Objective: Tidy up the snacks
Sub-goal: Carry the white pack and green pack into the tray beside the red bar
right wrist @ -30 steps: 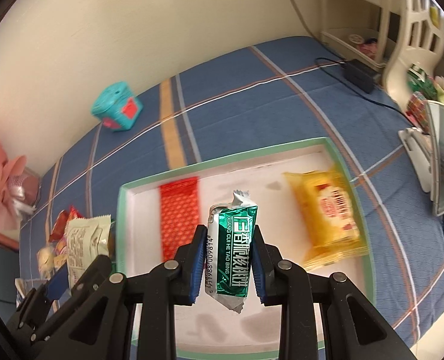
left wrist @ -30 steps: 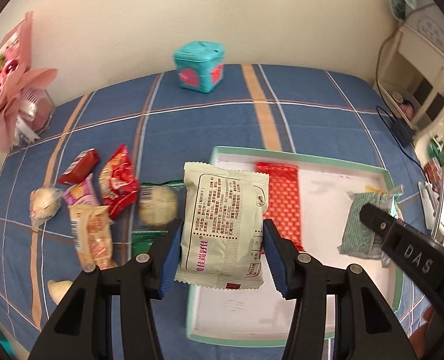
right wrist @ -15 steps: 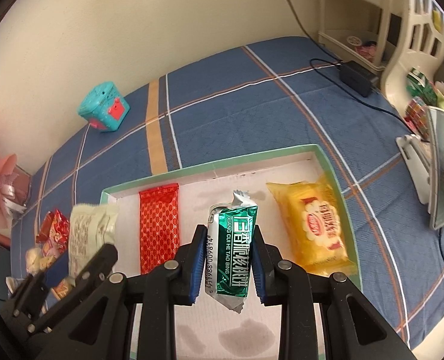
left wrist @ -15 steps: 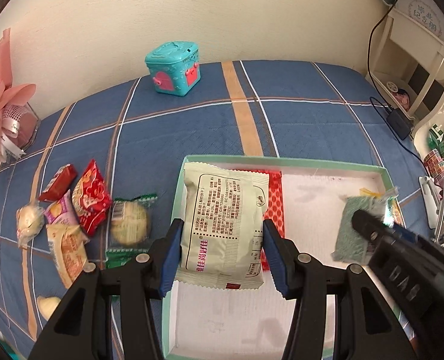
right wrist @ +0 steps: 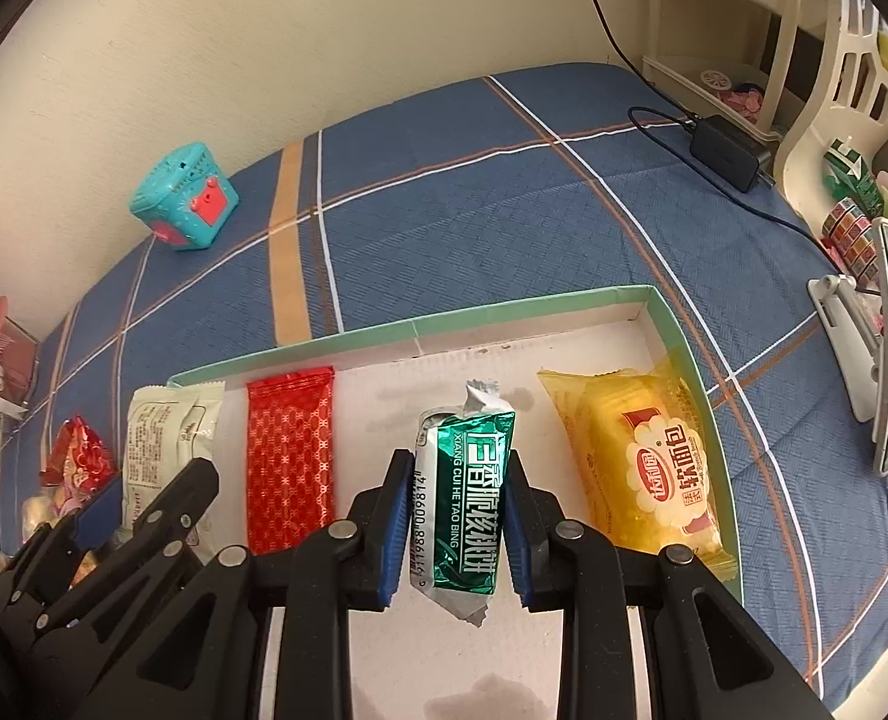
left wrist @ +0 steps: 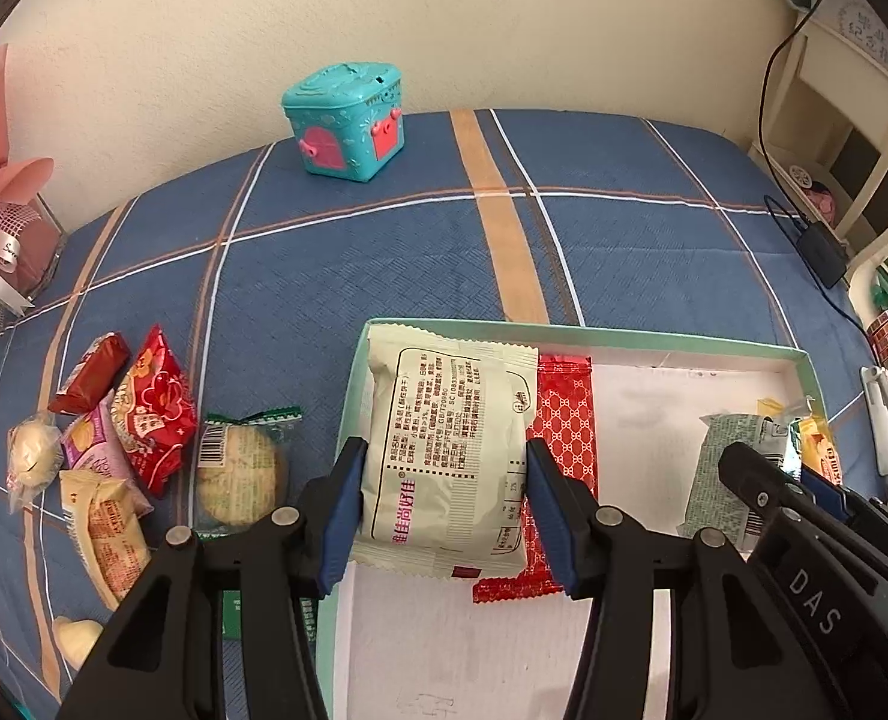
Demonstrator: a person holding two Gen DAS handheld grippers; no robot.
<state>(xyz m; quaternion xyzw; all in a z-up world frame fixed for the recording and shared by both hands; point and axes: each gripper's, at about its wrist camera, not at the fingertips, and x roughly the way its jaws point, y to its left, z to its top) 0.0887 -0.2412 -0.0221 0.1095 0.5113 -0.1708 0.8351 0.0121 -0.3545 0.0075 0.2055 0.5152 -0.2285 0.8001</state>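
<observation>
Both grippers lower over tray [right wrist: 678, 324] – left gripper [left wrist: 444, 510] clamps cream packet [left wrist: 450, 450], right gripper [right wrist: 456, 528] green bar [right wrist: 462, 498].

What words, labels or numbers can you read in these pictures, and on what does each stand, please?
"XIANG CUI HE TAO BING": green packet, held in the right gripper.
"DAS": right gripper's black body, seen from the left wrist.
Cream packet in the left gripper: print too small.
Yellow packet: Chinese label only.

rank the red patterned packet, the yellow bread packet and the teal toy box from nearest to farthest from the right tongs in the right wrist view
1. yellow bread packet, just right of the right tongs, in the tray
2. red patterned packet, left, in the tray
3. teal toy box, far, by the wall
</observation>
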